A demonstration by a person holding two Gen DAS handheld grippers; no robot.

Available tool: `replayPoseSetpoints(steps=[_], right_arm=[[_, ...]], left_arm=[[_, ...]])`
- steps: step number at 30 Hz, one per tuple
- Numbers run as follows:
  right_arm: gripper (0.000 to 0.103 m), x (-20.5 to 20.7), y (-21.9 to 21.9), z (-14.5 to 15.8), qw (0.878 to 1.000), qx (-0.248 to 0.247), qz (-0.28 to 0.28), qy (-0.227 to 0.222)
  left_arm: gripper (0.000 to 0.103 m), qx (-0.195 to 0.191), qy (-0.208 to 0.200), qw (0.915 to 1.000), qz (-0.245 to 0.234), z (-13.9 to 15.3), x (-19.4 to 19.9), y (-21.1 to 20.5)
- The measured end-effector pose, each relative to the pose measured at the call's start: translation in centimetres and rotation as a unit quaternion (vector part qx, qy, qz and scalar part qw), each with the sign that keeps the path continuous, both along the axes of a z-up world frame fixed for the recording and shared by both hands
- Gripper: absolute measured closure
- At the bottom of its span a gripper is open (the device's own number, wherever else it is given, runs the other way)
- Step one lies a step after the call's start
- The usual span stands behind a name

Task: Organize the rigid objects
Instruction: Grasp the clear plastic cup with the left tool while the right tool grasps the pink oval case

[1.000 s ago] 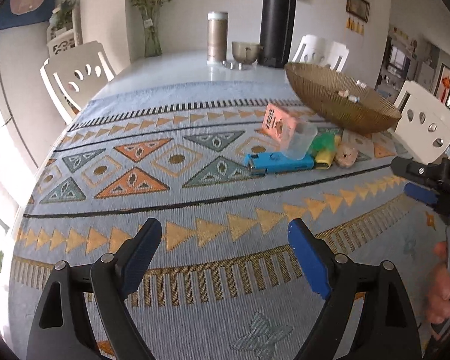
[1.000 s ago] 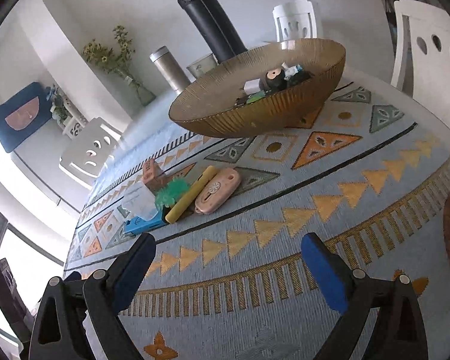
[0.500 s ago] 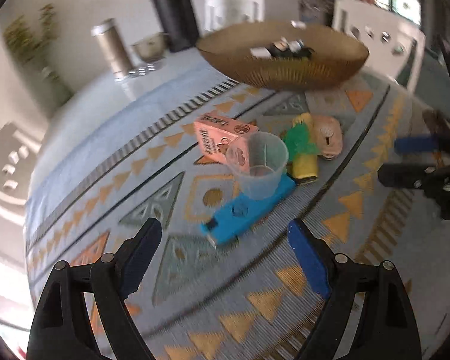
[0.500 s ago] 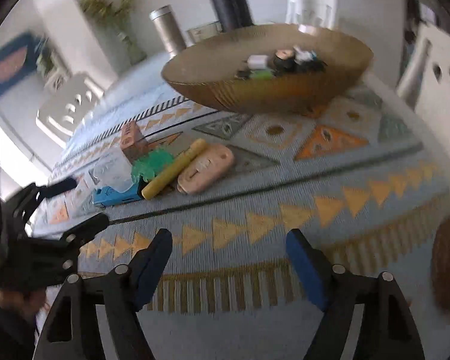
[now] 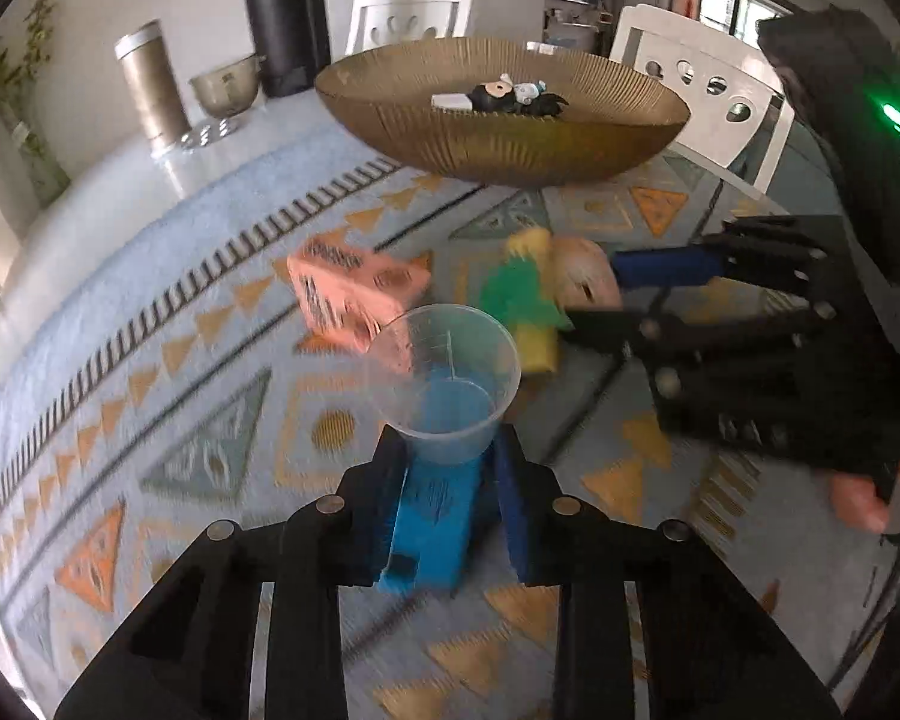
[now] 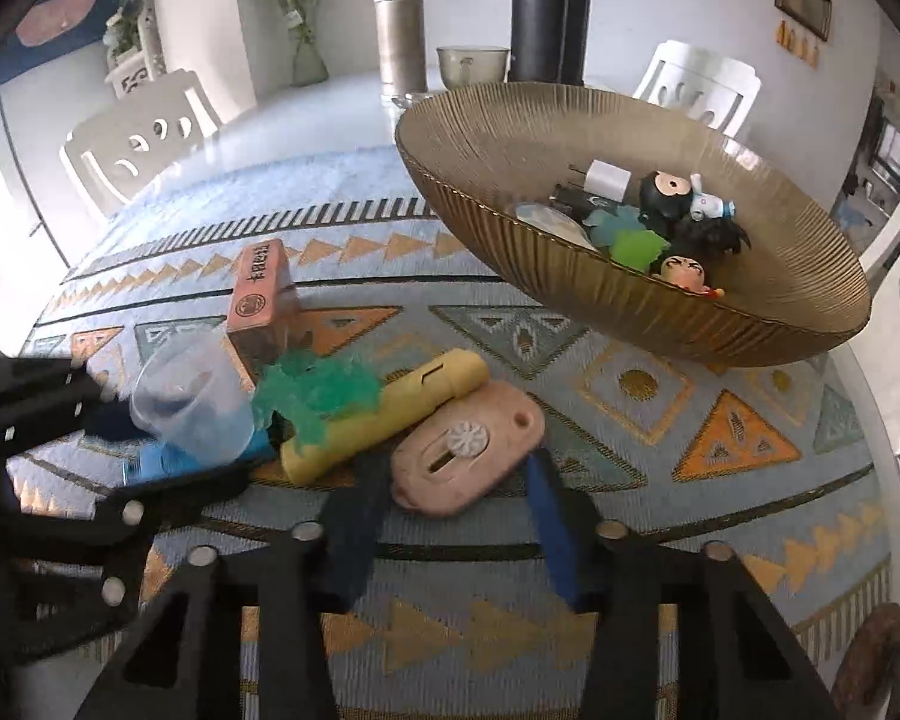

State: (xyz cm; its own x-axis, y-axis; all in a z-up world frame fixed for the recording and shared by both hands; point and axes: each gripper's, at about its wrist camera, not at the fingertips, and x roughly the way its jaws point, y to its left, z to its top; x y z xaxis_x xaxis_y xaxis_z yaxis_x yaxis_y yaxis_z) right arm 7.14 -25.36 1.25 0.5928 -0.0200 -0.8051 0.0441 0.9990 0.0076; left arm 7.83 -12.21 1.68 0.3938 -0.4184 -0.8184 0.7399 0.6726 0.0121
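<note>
A clear plastic cup [image 5: 447,378] rests on a blue stapler-like block [image 5: 435,510], beside a pink box [image 5: 354,294], a green toy [image 5: 519,294], a yellow tube [image 6: 390,414] and a pink oval tool [image 6: 465,447]. My left gripper [image 5: 450,480] has its jaws closed around the blue block just below the cup. My right gripper [image 6: 456,510] is open, its fingers on either side of the pink oval tool [image 5: 582,273]. The ribbed golden bowl [image 6: 492,144] holds small toys.
A patterned blue cloth [image 6: 630,600] covers the table. A steel canister [image 6: 399,36], a small metal bowl [image 6: 471,63] and a tall black flask [image 5: 282,12] stand at the far edge. White chairs [image 5: 708,96] ring the table.
Both grippers moved in to the object cluster. The left jaws closed from wide open onto the blue block. The right gripper advanced until its fingers straddle the pink oval tool.
</note>
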Motion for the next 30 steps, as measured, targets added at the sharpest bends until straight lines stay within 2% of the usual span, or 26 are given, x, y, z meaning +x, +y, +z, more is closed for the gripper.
replayPoseSetpoints(steps=[4, 7, 8, 11, 13, 19, 21, 22, 23, 25, 28, 30], right_arm=[[0.069, -1.7, -0.6, 0.1, 1.000, 0.020, 0.021, -0.003], [0.069, -4.3, -1.0, 0.2, 0.998, 0.041, 0.055, -0.001], [0.069, -4.3, -0.6, 0.1, 0.997, 0.049, 0.063, 0.000], [0.069, -6.9, -1.3, 0.0, 0.995, 0.071, 0.067, 0.004], [0.069, -8.0, -1.6, 0.0, 0.995, 0.079, 0.067, 0.005], [0.068, -9.6, -1.1, 0.0, 0.996, 0.064, 0.064, 0.015], [0.061, -9.7, -1.6, 0.1, 0.996, 0.069, 0.053, 0.023], [0.051, -10.0, -2.0, 0.1, 0.995, 0.082, 0.046, 0.025], [0.040, -10.3, -2.3, 0.2, 0.995, 0.092, 0.039, 0.026], [0.033, -10.5, -2.5, 0.1, 0.992, 0.117, 0.026, 0.026], [0.030, -10.3, -1.7, 0.1, 0.994, 0.107, 0.000, 0.020], [0.031, -9.7, -0.7, 0.0, 0.997, 0.081, -0.013, 0.013]], left_arm=[[0.076, -0.003, 0.012, 0.9986, 0.052, 0.3, -2.6, 2.2], [0.076, 0.004, 0.032, 0.9928, 0.116, 0.2, -4.5, 4.4], [0.076, -0.011, 0.052, 0.9894, 0.135, 0.2, -5.1, 5.4], [0.076, -0.069, 0.076, 0.9832, 0.151, 0.6, -6.4, 7.5], [0.076, -0.065, 0.060, 0.9833, 0.159, 0.7, -7.3, 7.9], [0.076, -0.039, 0.062, 0.9840, 0.162, -0.1, -8.8, 8.8], [0.076, -0.040, 0.057, 0.9853, 0.156, 0.0, -9.5, 9.3], [0.070, -0.044, 0.055, 0.9854, 0.155, -0.1, -9.8, 9.6], [0.057, -0.049, 0.052, 0.9853, 0.155, 0.0, -9.9, 9.8], [0.051, -0.059, 0.047, 0.9846, 0.158, -0.2, -10.0, 10.0], [0.051, -0.067, 0.038, 0.9818, 0.174, -0.3, -9.6, 9.9], [0.051, -0.065, 0.034, 0.9804, 0.183, -0.2, -9.2, 9.5]])
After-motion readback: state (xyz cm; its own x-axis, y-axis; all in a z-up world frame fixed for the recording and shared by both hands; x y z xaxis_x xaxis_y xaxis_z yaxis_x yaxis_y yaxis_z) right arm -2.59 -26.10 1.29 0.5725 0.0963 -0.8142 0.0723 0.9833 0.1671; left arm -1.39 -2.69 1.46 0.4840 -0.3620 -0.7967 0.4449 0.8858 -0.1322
